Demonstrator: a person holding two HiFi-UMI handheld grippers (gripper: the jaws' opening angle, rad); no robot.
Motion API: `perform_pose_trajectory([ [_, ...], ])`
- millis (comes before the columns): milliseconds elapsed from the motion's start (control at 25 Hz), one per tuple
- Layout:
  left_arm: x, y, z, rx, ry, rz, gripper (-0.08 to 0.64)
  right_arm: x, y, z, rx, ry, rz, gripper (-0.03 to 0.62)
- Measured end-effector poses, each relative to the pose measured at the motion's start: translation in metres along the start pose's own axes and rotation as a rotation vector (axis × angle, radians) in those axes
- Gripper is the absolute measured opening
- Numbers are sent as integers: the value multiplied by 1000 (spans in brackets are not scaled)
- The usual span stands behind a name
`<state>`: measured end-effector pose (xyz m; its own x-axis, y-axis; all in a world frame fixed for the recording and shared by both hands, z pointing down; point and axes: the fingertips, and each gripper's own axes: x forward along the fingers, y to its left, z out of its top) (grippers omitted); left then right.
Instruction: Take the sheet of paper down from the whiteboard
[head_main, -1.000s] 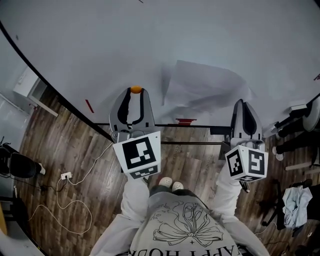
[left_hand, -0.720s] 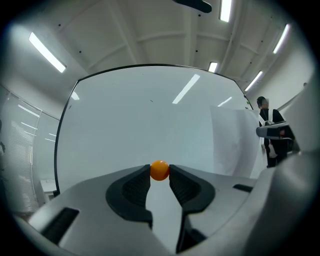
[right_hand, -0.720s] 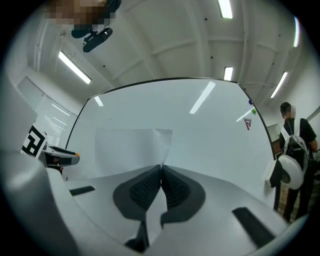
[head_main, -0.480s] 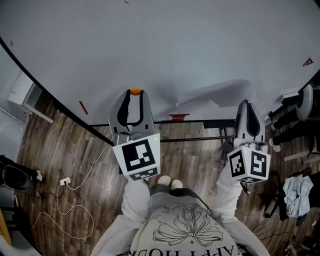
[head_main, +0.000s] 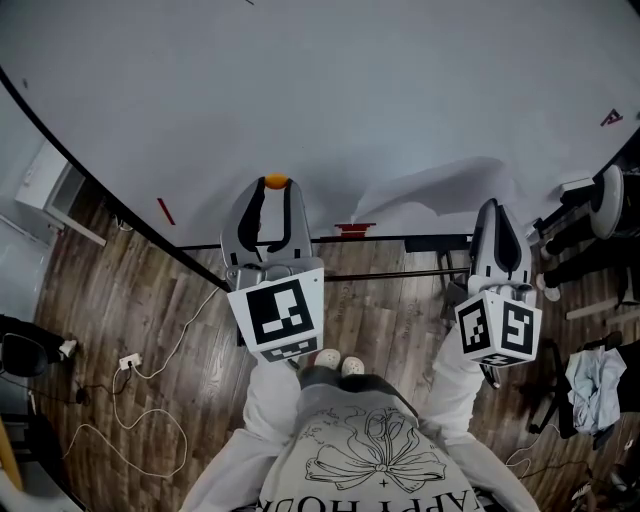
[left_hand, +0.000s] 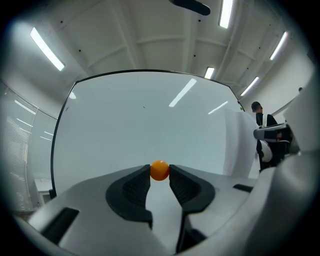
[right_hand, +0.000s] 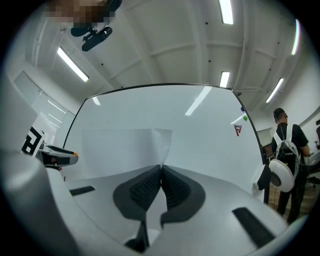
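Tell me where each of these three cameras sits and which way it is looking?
Head view: on the person's head, looking steeply down the whiteboard to the floor; shows sleeves, left gripper, right gripper.
Left gripper view: on the left gripper, facing the whiteboard; its jaws pinch an orange ball.
Right gripper view: on the right gripper, facing the whiteboard; its jaws pinch the sheet of paper.
Shared: both gripper views show the whiteboard and sheet of paper.

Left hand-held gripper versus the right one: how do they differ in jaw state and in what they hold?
The left hand-held gripper has its jaws apart, pinching a small orange ball at the tips. The right hand-held gripper has its jaws pressed together on the sheet of paper. Both point at the whiteboard.
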<state>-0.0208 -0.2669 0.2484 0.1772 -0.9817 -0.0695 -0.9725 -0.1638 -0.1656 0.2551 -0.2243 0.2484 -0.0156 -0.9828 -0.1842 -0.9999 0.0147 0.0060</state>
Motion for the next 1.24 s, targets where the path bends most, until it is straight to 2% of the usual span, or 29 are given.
perform_pose_trajectory([
  [240,-2,-1,-1,1,2,3,115,0,5,-1,-2,5,21,3],
  [1240,8,-11,-2,4,7,3,115,16,-1,-11,-12,26,5,3],
])
